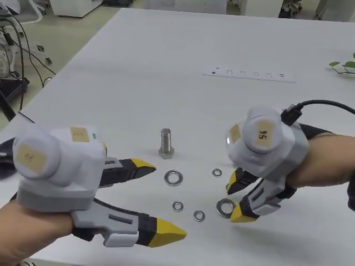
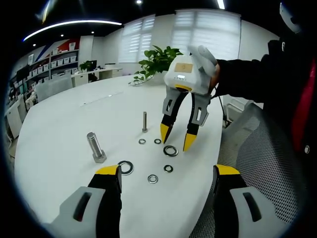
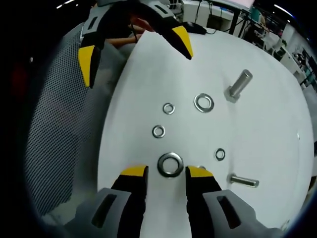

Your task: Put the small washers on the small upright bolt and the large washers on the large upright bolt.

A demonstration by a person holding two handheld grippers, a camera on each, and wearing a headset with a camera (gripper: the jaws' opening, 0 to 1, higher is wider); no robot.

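Both pairs of jaws are released. The left gripper view catches a thin bolt (image 2: 144, 121) beyond the right gripper (image 2: 176, 140). It shows two bolts, two large washers (image 2: 171, 150) and four small washers (image 2: 153, 178).

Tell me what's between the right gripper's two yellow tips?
A large washer, lying flat on the table between the right gripper's open jaws; the right gripper view shows it.
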